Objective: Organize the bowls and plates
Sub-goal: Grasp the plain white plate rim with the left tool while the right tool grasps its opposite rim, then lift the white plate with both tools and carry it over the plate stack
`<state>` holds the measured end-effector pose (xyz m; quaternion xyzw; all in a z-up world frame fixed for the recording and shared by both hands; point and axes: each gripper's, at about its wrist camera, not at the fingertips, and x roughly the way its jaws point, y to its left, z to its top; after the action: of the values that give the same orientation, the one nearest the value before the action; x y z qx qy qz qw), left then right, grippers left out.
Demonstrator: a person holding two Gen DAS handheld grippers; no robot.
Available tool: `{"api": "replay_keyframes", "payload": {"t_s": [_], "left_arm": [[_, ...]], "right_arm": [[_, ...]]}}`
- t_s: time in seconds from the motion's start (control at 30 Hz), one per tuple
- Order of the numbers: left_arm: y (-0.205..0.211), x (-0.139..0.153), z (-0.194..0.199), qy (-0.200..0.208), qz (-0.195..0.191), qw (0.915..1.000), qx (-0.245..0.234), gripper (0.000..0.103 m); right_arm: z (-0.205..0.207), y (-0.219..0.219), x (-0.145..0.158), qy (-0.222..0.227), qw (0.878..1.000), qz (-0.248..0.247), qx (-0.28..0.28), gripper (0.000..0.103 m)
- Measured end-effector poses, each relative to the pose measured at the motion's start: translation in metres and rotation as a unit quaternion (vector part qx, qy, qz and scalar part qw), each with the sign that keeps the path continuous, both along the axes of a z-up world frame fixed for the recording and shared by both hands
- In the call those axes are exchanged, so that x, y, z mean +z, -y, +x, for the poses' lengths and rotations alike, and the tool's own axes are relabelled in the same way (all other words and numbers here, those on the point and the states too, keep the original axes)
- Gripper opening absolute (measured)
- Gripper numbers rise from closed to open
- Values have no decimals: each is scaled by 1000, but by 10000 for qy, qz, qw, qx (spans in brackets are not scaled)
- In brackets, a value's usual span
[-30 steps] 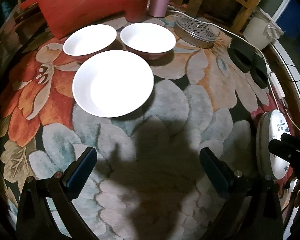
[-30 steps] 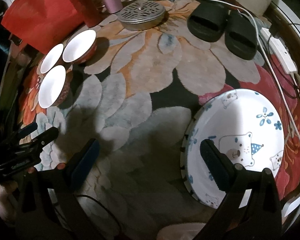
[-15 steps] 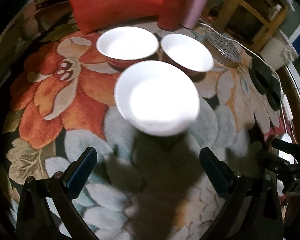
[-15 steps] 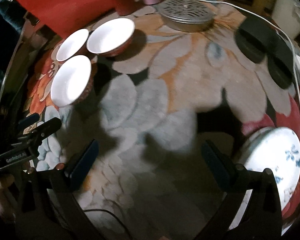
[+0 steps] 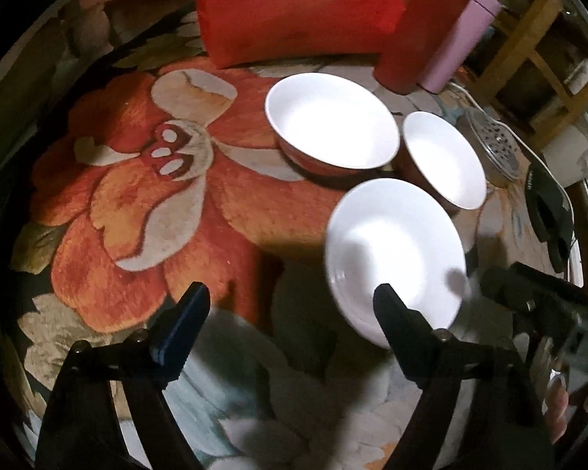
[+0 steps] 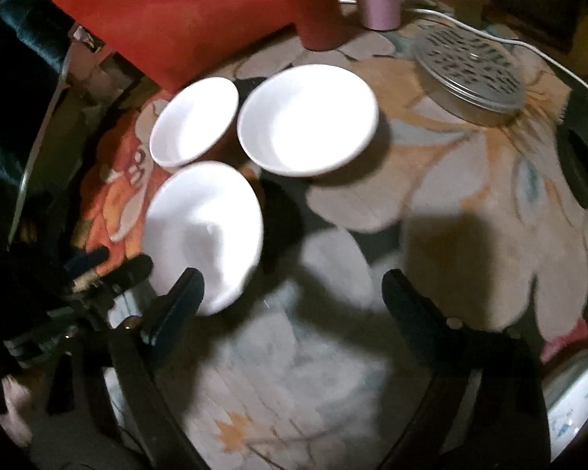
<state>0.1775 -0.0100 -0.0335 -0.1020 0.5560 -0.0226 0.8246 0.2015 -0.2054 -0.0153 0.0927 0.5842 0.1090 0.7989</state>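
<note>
Two empty claws, left claw (image 5: pixel 290 315) and right claw (image 6: pixel 292 297), are closing; only the right view shows a patterned plate (image 6: pixel 580 403) (bottom corner).

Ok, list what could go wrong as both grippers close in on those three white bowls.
The nearest bowl sits close beside the other two bowls, so a closing finger may knock a neighbour. The left gripper and right gripper converge on the same bowl and could collide. Blur may spoil aim.

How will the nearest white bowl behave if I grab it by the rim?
The nearest white bowl looks like glazed ceramic: probably rigid, breakable and slick under the pads. It sits on soft rug, so pressing one edge may tip it. Two other bowls stand close, so it could knock them.
</note>
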Motion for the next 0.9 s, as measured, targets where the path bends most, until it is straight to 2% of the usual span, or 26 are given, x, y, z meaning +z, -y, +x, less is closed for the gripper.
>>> {"api": "replay_keyframes", "payload": {"t_s": [0.03,0.1,0.13,0.17,0.2,0.27,0.33,0.47,0.53,0.9], "left_arm": [[-1,-1,2,-7,-17,10000,3,83],[-1,-4,7,-20,-68,10000,-41,74],[0,-5,10,-49,-76,9999,-70,59],[1,-8,13,-96,-112,9998,-104,49],[4,-12,17,-162,-186,9996,-135,48],[8,-16,20,-221,-241,9993,-166,40],[15,-22,23,-289,-306,9989,-228,31],[28,-31,25,-460,-414,9972,-429,10],[32,-27,20,-364,-271,9979,-459,10],[38,-6,-11,-89,-346,9972,-658,10]], "right_arm": [[5,-2,-3,-36,10000,43,-53,81],[14,-6,-13,-181,9997,112,-136,75],[17,-9,-18,-273,9993,183,-159,69],[20,-11,-23,-377,9989,240,-167,61],[21,-13,-29,-471,9983,291,-167,56],[22,-16,-35,-609,9974,335,-191,36],[22,-17,-43,-740,9963,396,-191,26],[23,-19,-53,-917,9944,502,-158,15],[22,-22,-51,-874,9952,430,-71,8],[-5,-24,-26,-636,9975,174,241,10]]}}
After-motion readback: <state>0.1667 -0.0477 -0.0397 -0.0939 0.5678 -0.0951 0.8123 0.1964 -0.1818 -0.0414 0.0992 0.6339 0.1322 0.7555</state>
